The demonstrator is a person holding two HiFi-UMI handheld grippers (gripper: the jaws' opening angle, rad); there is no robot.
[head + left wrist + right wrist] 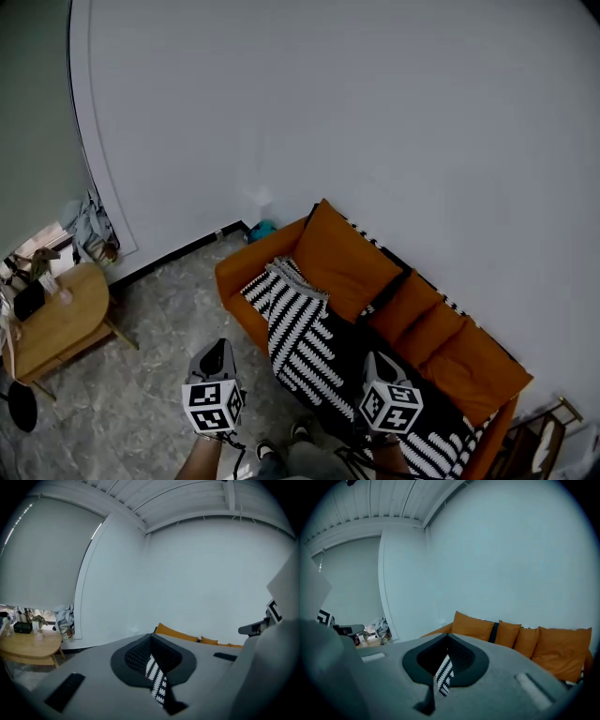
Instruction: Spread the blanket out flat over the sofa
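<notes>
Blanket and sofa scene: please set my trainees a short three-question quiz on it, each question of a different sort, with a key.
1. Multiple choice: what is the left gripper shut on? A. nothing B. the black-and-white blanket C. a cushion
2. True or false: the right gripper has its jaws wide apart and empty.
3. Short answer: what colour are the back cushions of the sofa?

Key: 1 B. 2 false, it is shut on the blanket. 3 orange.

A round wooden table [70, 323] carries a small black object [30, 300]; crumpled clothes [86, 228] lie heaped beyond it.
</notes>
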